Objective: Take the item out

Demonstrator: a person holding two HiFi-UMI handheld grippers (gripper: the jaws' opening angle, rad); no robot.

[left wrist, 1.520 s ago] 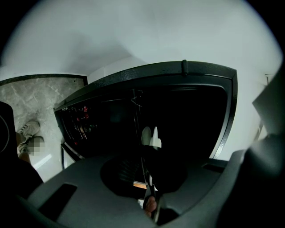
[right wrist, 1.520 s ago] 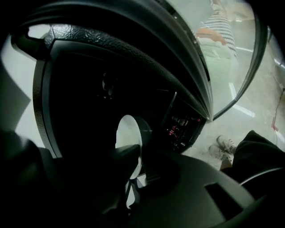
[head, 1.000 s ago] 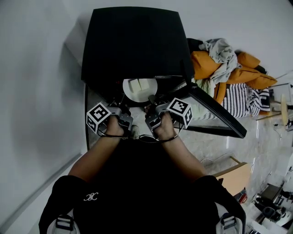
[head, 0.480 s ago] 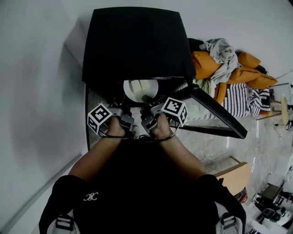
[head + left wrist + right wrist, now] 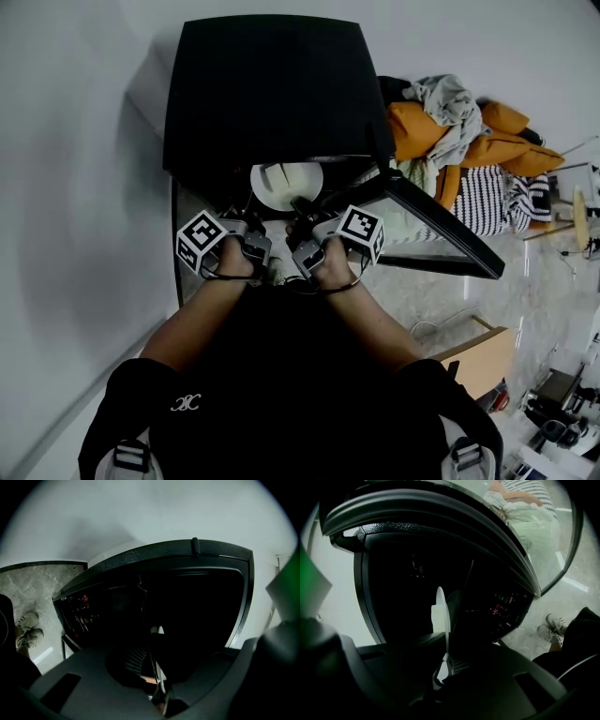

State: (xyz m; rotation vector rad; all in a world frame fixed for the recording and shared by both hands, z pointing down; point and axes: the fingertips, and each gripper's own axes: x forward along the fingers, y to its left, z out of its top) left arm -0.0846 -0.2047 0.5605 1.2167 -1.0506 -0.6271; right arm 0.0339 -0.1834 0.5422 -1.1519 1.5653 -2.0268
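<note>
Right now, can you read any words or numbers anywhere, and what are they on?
No text reads clearly.
White emblem on the person's black shirt: too small to read.
Red lights on the oven panel: too blurred to read.
Marker cubes: black-and-white squares, no letters.

Soft, even light fills the head view; both fisheye gripper views are dim inside the black appliance (image 5: 272, 84), the plate (image 5: 440, 613) alone bright.

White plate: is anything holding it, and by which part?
Both grippers pinch the white plate by its near rim, the left gripper at the left, the right gripper at the right; the right one's jaws have just been closing onto it.
</note>
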